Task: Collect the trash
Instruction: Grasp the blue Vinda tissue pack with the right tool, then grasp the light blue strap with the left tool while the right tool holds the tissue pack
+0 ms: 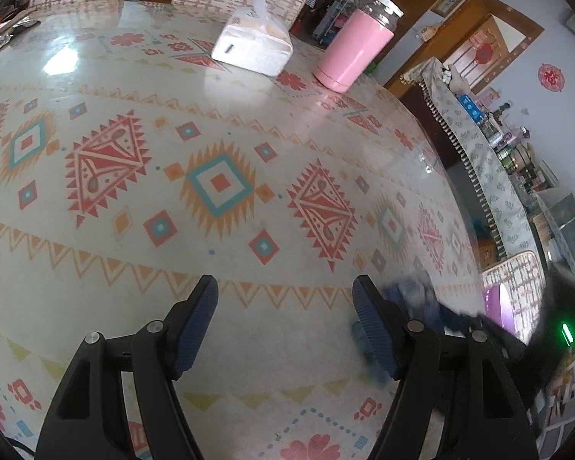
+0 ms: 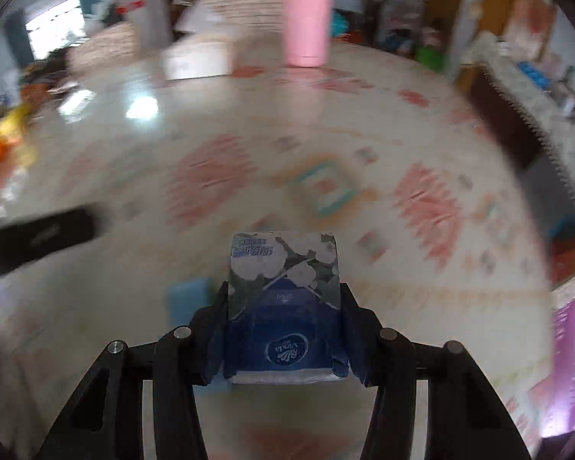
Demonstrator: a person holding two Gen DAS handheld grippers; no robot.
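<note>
- Right gripper: clamped on a tissue pack, one finger on each long side, held above the table.
- Pack: soft plastic wrap, dark blue with a grey-white flower print and an oval logo; white tissue shows along its near end.
- Left gripper: spread wide, nothing between its fingers, hanging over bare tablecloth. Pads are ribbed dark blue on black arms.
- Table: glossy, patterned cloth (red, orange and teal diamonds) with glare spots, apparently under a clear cover.
- Containers: pink flask stands upright at the far side, smooth cylinder with a metal neck and white cap; contents can't be seen. White tissue bag just beside it, soft plastic, one tissue sticking out the top.
- Left view only: sharp picture; the pack shows as a blurred blue patch just beyond its right finger, with the other gripper's black body and a green light at the right edge.
- Right view only: heavy motion blur everywhere except gripper and pack; a black bar-shaped object lies at the left, and a small light-blue patch sits just left of the fingers (can't tell what either is).
</note>
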